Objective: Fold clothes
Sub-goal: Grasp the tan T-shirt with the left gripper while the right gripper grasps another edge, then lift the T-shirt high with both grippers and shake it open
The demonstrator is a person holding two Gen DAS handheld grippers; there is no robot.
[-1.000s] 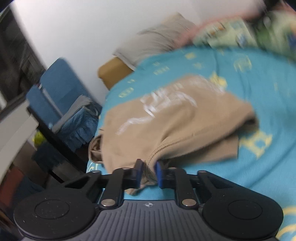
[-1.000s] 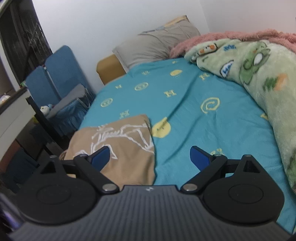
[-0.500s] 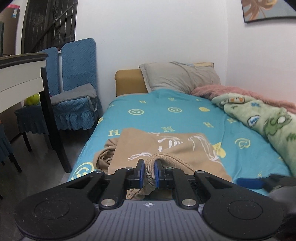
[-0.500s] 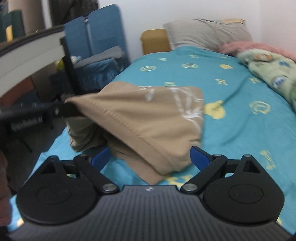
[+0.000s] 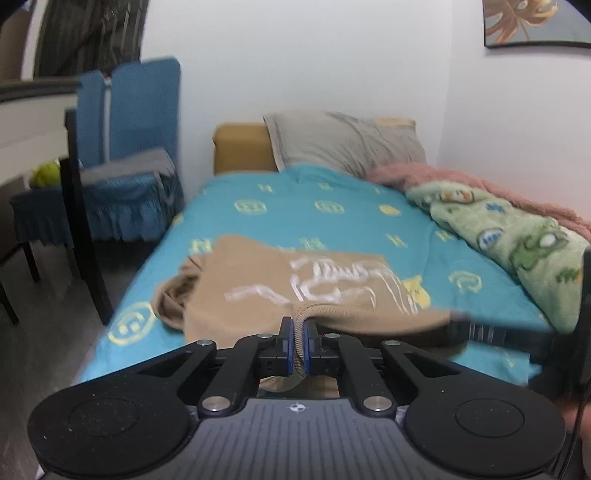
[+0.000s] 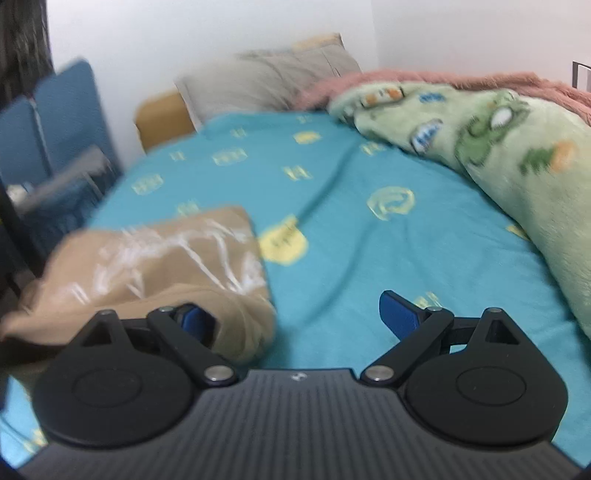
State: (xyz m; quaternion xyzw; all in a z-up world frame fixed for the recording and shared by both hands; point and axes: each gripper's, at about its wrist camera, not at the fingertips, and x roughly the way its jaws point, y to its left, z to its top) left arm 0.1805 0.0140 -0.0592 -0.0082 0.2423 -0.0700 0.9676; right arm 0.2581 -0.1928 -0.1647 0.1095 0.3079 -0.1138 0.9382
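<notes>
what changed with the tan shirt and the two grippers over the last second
The left gripper has just closed tighter on the tan shirt's ribbed edge and rolled level. The right gripper, jaws open, came down onto the shirt's near corner. The shirt stayed on the teal bedsheet, and the green blanket did not move.

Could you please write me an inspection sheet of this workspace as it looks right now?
Surface: bed with a turquoise patterned sheet.
Job's things: tan shirt, rumpled, near the bed's edge.
Clutter: green blanket, pink blanket, pillow.
Grippers: left gripper shut on the shirt's ribbed hem; right gripper open, one finger against the shirt.
Cables: nothing seen.
Surroundings: blue chairs, white walls, a picture.
</notes>
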